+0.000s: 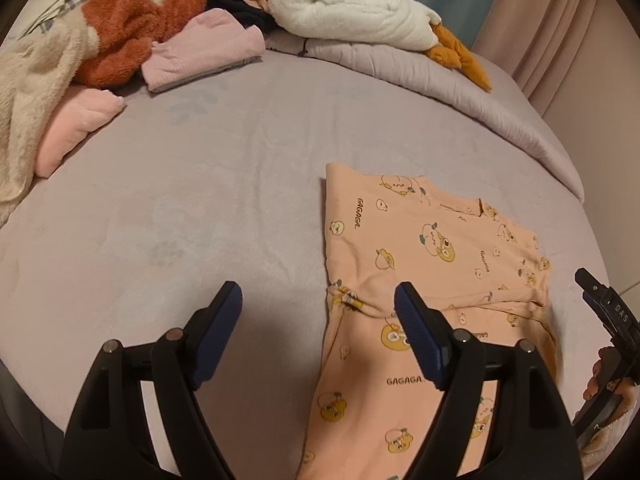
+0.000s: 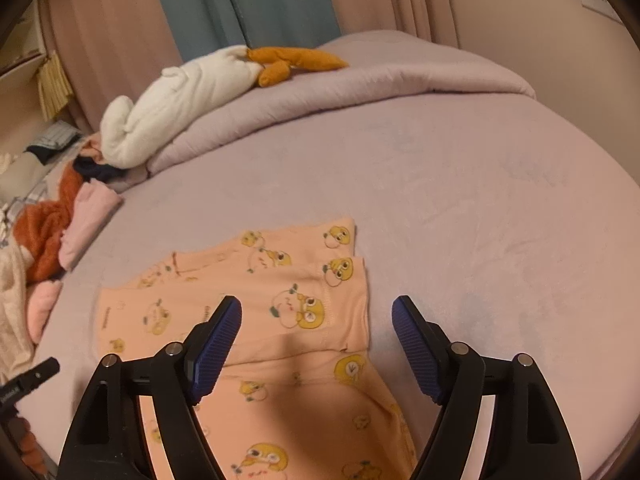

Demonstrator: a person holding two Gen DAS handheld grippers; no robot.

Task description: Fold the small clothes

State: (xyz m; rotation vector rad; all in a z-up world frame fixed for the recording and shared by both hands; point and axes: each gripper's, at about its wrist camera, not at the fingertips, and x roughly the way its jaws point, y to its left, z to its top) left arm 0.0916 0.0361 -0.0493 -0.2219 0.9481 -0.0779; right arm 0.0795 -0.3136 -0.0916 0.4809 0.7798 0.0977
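Observation:
A small peach garment (image 1: 424, 280) printed with yellow cartoon animals lies partly folded on the lilac bed sheet (image 1: 200, 200). It also shows in the right wrist view (image 2: 256, 320), its sides folded in. My left gripper (image 1: 318, 300) is open and empty, hovering over the garment's left edge. My right gripper (image 2: 316, 312) is open and empty over the garment's right edge. The right gripper's tip shows at the far right of the left wrist view (image 1: 604, 308).
A pile of clothes lies at the far left: rust fluffy piece (image 1: 120, 36), folded pink pieces (image 1: 200, 48), cream fleece (image 1: 36, 92). A white and orange plush toy (image 1: 360, 8) rests on a rolled lilac duvet (image 1: 460, 92). Curtains (image 2: 260, 0) hang behind.

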